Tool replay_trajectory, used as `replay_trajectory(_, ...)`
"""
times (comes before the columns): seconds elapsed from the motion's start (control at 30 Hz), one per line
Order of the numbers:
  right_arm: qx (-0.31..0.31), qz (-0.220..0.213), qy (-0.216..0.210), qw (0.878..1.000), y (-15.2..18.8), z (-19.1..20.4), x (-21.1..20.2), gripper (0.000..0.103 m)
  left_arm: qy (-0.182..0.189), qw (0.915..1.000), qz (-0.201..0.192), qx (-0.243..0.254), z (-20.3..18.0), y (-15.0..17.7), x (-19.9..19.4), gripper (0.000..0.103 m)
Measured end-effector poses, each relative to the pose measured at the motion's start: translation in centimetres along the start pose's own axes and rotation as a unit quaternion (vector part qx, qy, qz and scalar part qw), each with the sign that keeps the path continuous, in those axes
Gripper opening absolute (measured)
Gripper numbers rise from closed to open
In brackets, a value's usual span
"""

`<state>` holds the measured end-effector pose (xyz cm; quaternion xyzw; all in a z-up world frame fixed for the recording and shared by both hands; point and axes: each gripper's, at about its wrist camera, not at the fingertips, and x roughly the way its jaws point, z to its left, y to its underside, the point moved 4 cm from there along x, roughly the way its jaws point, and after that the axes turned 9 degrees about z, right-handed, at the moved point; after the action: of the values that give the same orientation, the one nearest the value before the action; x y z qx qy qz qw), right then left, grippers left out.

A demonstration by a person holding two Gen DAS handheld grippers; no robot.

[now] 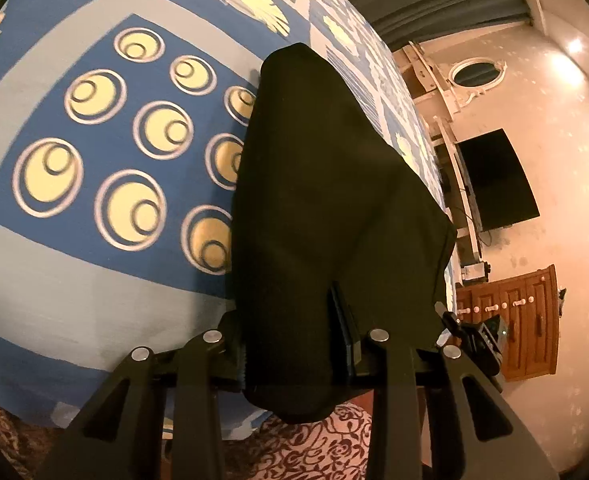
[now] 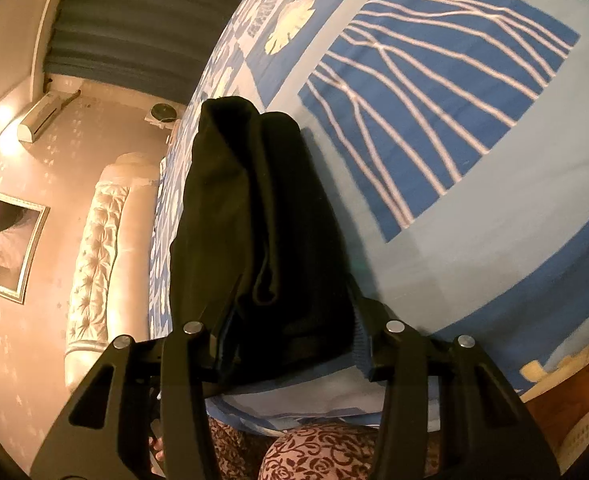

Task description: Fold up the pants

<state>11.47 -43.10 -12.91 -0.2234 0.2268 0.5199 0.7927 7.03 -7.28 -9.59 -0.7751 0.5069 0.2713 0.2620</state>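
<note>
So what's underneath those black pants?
The black pants hang from both grippers over a blue patterned bedspread. Whatever part of its pattern lies right beneath them is covered.

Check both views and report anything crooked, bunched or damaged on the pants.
No damage shows. The black pants hang held in the left gripper, fairly smooth there. At the right gripper the cloth is bunched into thick uneven folds, so the edges there look misaligned above the bedspread.

Matt black cloth pants (image 1: 326,208), printed cotton-like bedspread (image 1: 94,280), glossy wooden dresser (image 1: 522,320)
</note>
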Motion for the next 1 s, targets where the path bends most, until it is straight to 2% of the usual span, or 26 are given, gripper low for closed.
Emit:
replay_trajectory(0.53,-0.022,0.036,-0.003,0.999,0.9,3.0,3.9,0.045,-0.018,0.9996,-0.018,-0.016,2.5,0.1,-3.0,0.034)
replay_trajectory(0.6,-0.018,0.033,-0.005,0.999,0.9,3.0,4.0,0.050,-0.011,0.9998,-0.011,-0.011,2.6,0.0,-2.9,0.036)
replay_trajectory(0.73,-0.008,0.034,-0.022,0.999,0.7,2.9,4.0,0.061,0.025,0.9995,-0.005,-0.018,3.2,-0.1,-3.4,0.045)
replay_trajectory(0.87,-0.034,0.012,0.004,0.999,-0.3,3.5,2.3,0.071,0.037,0.9978,-0.043,-0.034,4.3,-0.6,-5.5,0.055)
replay_trajectory(1.0,-0.039,0.001,-0.002,0.999,-2.0,3.6,1.6,0.075,0.040,0.9971,-0.062,-0.016,4.1,-2.7,-6.6,0.059)
